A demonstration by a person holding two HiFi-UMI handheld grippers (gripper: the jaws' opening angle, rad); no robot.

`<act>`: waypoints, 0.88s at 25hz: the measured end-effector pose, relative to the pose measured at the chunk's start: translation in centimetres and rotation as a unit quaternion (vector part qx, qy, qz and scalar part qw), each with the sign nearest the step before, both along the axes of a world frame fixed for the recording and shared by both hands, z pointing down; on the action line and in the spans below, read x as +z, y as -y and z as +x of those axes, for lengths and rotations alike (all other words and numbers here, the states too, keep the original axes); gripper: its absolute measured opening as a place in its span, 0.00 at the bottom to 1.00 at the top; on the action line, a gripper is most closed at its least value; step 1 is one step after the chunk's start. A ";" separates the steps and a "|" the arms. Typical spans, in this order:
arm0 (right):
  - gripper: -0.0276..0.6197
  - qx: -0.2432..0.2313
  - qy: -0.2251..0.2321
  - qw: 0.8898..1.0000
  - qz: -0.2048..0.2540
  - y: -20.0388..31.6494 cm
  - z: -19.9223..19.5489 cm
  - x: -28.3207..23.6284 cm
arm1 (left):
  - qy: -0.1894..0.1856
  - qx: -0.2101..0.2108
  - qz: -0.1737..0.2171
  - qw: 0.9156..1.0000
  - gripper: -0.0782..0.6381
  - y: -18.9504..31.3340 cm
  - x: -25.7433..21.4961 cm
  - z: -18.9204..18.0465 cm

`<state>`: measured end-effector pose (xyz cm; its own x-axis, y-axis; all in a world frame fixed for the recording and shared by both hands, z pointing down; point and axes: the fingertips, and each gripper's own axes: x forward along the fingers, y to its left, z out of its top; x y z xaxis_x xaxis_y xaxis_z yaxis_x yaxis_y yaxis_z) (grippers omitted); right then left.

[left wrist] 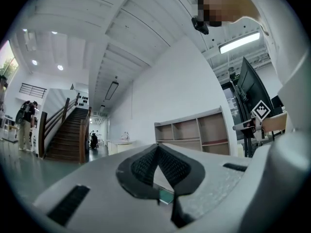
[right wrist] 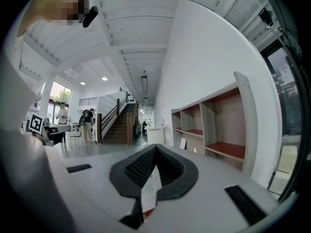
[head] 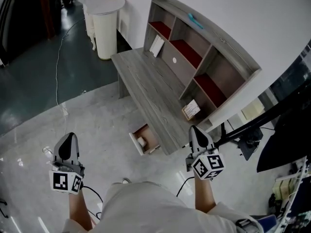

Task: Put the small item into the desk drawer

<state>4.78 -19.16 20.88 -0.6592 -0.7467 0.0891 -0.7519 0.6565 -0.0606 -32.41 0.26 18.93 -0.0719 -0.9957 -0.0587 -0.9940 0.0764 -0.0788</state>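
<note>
Closest to us, our left hand-held gripper (head: pixel 69 136) hangs over the pale floor (head: pixel 97 123). Its jaws are together, pads meeting at the tips, and we make out nothing clamped between them. Our right hand-held gripper (head: pixel 194 128) is likewise closed tip to tip, with nothing we can make out in it. It sits just beside the near right corner of the grey tabletop (head: pixel 146 84).

Between the two, ahead of them and nearer the right one, the drawer (head: pixel 151 134) stands pulled out from under the tabletop's front edge. The small white item (head: pixel 142 141) lies inside it, apart from both hand-held grippers.

Along the back of the tabletop stands a hutch (head: pixel 228 52) with red-lined compartments. A white card (head: pixel 157 46) leans in the far one, a small box (head: pixel 191 109) sits in the near lower one, and a teal thing (head: pixel 196 19) lies on top. A white round stand (head: pixel 104 25) is past the far end. A cable (head: pixel 58 72) runs over the dark floor to our left, and a dark screen (head: pixel 286 135) is at our right.
</note>
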 end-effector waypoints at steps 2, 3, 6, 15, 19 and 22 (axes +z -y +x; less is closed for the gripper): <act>0.04 0.001 0.001 1.000 0.003 -0.1 -0.3 -0.3 | 0.003 0.003 0.005 1.000 0.12 0.1 -0.4 -0.1; 0.04 0.001 0.002 1.000 0.004 -0.2 -0.4 -0.4 | 0.003 0.005 0.008 1.000 0.12 0.1 -0.5 -0.1; 0.04 -0.003 -0.001 1.000 0.008 -0.4 -1.1 -0.5 | 0.001 0.010 0.016 1.000 0.12 0.4 -0.8 -0.1; 0.04 -0.014 -0.030 0.999 0.009 -2.4 -3.1 0.7 | -0.010 0.037 0.000 0.999 0.12 0.1 0.0 -0.1; 0.04 -0.017 -0.028 0.999 0.016 -3.3 -3.6 0.5 | -0.009 0.041 0.010 0.999 0.12 -0.1 -0.2 -0.1; 0.04 -0.017 -0.028 0.999 0.015 -3.8 -3.5 0.6 | -0.008 0.044 0.008 0.999 0.12 -0.5 0.0 0.1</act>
<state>1.29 -15.33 21.52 -0.6783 -0.7274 0.1041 -0.7313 0.6820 0.0006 -32.27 0.74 18.89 0.0155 -0.9972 -0.0738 -0.9980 -0.0110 -0.0617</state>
